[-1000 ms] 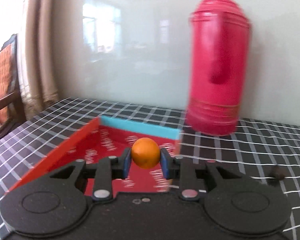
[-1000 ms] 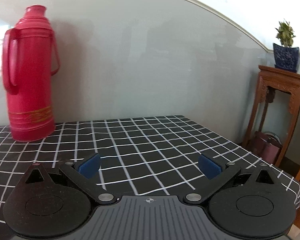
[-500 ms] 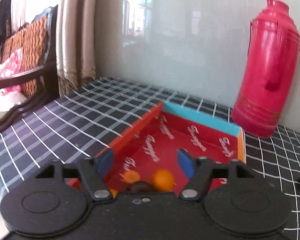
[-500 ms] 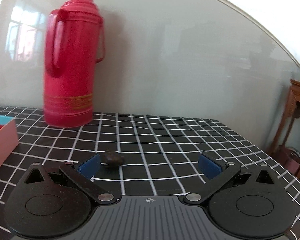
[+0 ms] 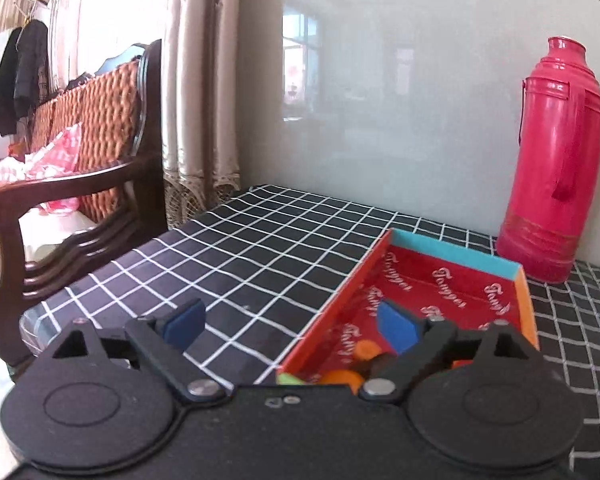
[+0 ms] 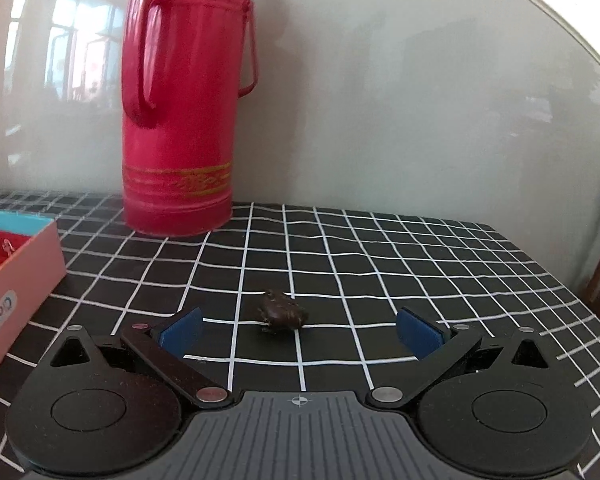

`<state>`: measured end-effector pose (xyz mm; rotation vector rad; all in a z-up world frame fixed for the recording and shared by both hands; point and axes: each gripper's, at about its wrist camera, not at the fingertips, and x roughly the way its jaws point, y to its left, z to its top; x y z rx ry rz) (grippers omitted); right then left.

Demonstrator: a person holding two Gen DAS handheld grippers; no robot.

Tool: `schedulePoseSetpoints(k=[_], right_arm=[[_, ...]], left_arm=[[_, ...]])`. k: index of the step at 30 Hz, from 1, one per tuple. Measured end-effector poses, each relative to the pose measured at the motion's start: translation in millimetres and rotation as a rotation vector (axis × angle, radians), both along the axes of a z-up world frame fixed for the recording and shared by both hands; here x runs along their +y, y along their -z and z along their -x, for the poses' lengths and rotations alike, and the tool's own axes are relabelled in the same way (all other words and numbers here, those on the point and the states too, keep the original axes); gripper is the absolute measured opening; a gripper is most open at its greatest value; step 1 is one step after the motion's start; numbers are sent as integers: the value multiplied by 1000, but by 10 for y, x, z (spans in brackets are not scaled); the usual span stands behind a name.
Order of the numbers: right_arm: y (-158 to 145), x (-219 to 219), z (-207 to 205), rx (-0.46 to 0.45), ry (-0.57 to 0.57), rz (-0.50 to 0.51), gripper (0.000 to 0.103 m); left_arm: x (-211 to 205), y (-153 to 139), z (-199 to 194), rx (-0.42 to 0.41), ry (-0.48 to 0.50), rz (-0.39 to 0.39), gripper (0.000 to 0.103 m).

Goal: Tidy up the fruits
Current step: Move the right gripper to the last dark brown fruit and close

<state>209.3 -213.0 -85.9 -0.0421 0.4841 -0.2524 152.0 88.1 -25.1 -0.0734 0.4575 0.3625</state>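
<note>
Dark fruit lying at 12 o'clock between wide right gripper – reaching lower, centring, squeezing gently. Left gripper wide, holding nothing.

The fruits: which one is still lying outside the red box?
The dark brown fruit, alone on the checked cloth between the open right gripper's fingers. The orange ones already lie inside the red box.
</note>
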Motion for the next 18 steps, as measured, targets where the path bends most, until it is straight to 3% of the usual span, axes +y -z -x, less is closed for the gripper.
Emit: schedulePoseSetpoints(k=[2,3,4,5,12,14,18], right_arm=[[13,-8,-61,10,-5,-9,98],[23,-8,-96,19,-11,-9,90],[37,-9,-134,33,-15,-8,73],[66,-18,-194,56,-13,-15,67],[189,-95,-502,122,22,-69,65],[221,-113,-570,144,22,-76,42],[233,-134,-583,138,30,-87,37]], left_arm=[[51,10,60,-1,-7,-8,88],[77,16,81,-2,-11,-9,88],[105,20,105,-4,-17,-10,89],[135,28,126,-6,-26,-12,89],[318,114,164,11,-61,-10,89],[360,126,179,11,-70,-5,89],[429,140,188,12,-89,6,89]])
